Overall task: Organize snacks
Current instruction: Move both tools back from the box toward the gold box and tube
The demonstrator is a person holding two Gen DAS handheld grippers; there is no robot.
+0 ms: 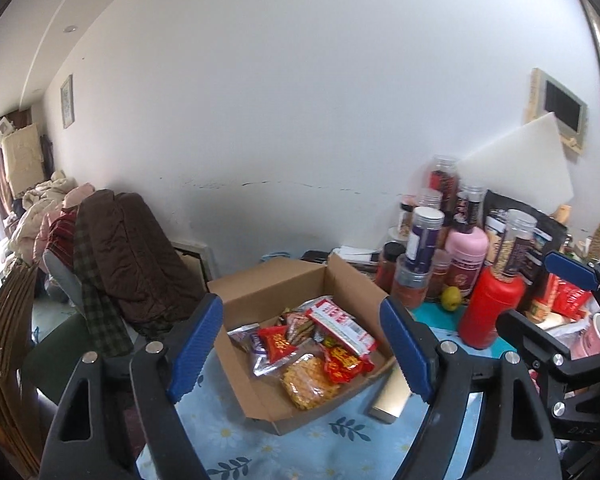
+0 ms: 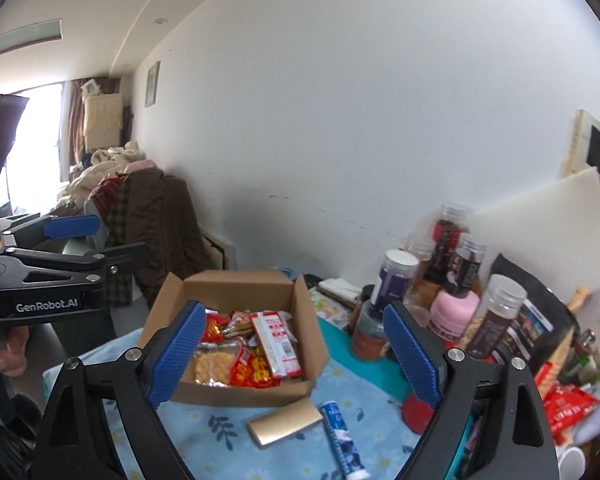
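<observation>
Cloth (image 1: 332, 452), blue and floral, covers my counter under the snack box (image 2: 236, 292); white wall behind. Left tongs (image 1: 300, 348) and right tongs (image 2: 296, 356) gape, empty.

My left gripper (image 1: 300, 344) stands open and empty above the cardboard box (image 1: 276, 280). The box holds snack packets (image 1: 320, 348). Right of the box: a gold case (image 1: 392, 396), a red bottle (image 1: 488, 312), and my right gripper (image 1: 540, 296), open.
</observation>
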